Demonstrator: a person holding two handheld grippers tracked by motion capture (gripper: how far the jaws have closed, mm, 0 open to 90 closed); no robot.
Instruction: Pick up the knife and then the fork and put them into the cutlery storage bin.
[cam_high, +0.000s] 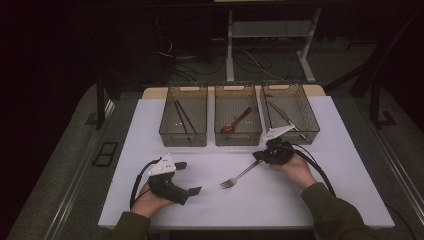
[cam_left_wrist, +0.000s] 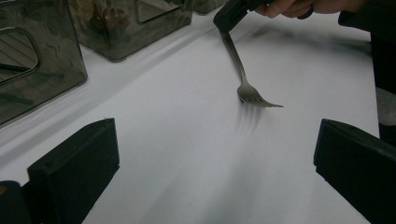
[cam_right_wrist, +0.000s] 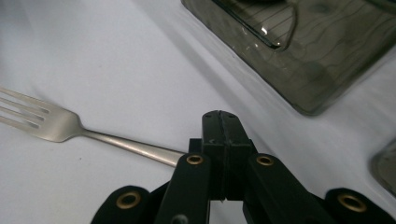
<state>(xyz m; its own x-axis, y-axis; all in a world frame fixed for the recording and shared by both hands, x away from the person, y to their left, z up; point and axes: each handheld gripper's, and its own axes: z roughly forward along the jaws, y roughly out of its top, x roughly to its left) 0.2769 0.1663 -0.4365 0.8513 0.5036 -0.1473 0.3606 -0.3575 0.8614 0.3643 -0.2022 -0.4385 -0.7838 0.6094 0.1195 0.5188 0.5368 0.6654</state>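
The right gripper (cam_high: 261, 156) has its black jaws pressed together on the handle end of a metal fork (cam_high: 239, 176); in the right gripper view the handle runs in from the left and disappears behind the closed jaw tips, so the pinch is at the very tail of the handle. The fork lies low over the white table (cam_high: 150, 125) near its middle, tines toward the person; in the left gripper view the tine end (cam_left_wrist: 256, 97) seems to rest on or just above the surface, and which it is cannot be told. The left gripper (cam_high: 191, 177) sits well apart to the left, jaws spread wide with nothing between them. As a judgement, the fork is stiff, light and smooth, so held at its far end it could swivel or slip between the pads; a hold nearer the middle of the handle would probably steady it. Beyond stand three smoky plastic bins: the left bin (cam_high: 183, 135) holds dark chopsticks, the middle bin (cam_high: 238, 136) a reddish spoon, and the right bin (cam_high: 291, 131) some thin utensils that are hard to make out through the tinted wall. The contact under the pads is hidden, and the room behind the table is too dark to read.
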